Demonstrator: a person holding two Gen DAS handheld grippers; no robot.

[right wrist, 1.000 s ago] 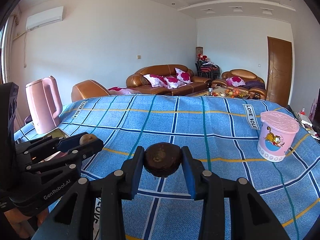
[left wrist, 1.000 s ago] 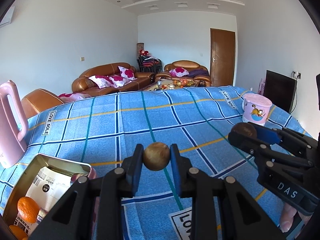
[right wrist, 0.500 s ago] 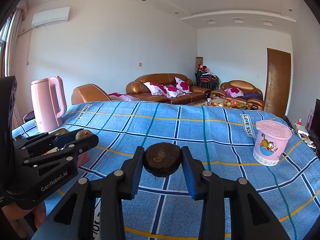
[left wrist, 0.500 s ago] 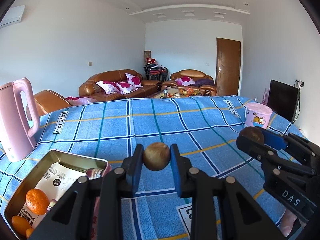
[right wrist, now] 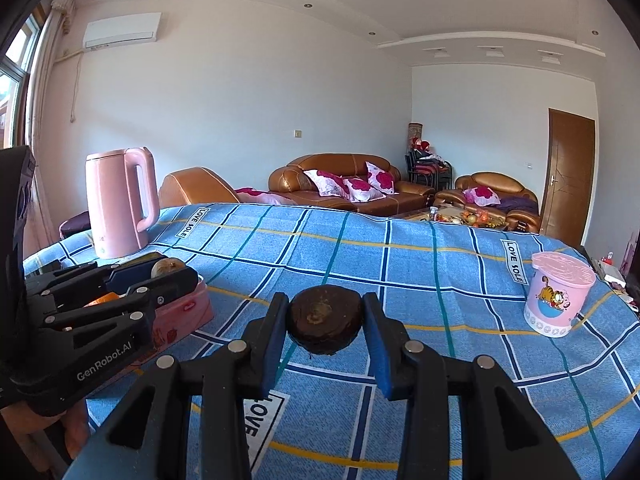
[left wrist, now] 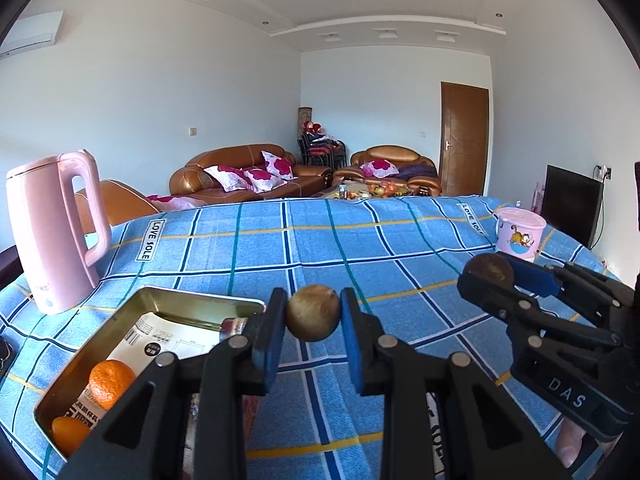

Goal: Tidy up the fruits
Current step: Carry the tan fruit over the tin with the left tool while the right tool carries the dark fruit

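Blue-and-white checked cloth [left wrist: 360, 248] with yellow lines and "LOVE SOLE" labels covers the whole counter. Above it, the left gripper [left wrist: 313, 318] has its jaws pinching a small tan round fruit [left wrist: 313, 318], the pads pressing on both its sides. The fruit is nearly a ball, with no clear long axis; a small nub sits at its top. The right gripper [right wrist: 325, 322] pinches a dark brown fruit [right wrist: 325, 322] in the same way. This one is squat, wider than tall, its broad axis lying across from pad to pad, and a pale round scar faces the camera. Both fruits hang clear of the cloth.

To the left of the left gripper lies a metal tray [left wrist: 192, 298], open side up, with a printed paper sheet [left wrist: 160, 340] inside and two oranges [left wrist: 111, 382] at its near end. From the right wrist view a pink box [right wrist: 184, 312] seems to lie under it. A pink kettle [left wrist: 56, 228] stands upright beyond the tray, near the counter's left edge. A pink lidded cup [right wrist: 558, 294] with a cartoon cat stands well apart on the right side. Between the two grippers and ahead of them there is only cloth. Brown leather sofas [right wrist: 340, 180] with flowered cushions stand beyond the counter's far edge.
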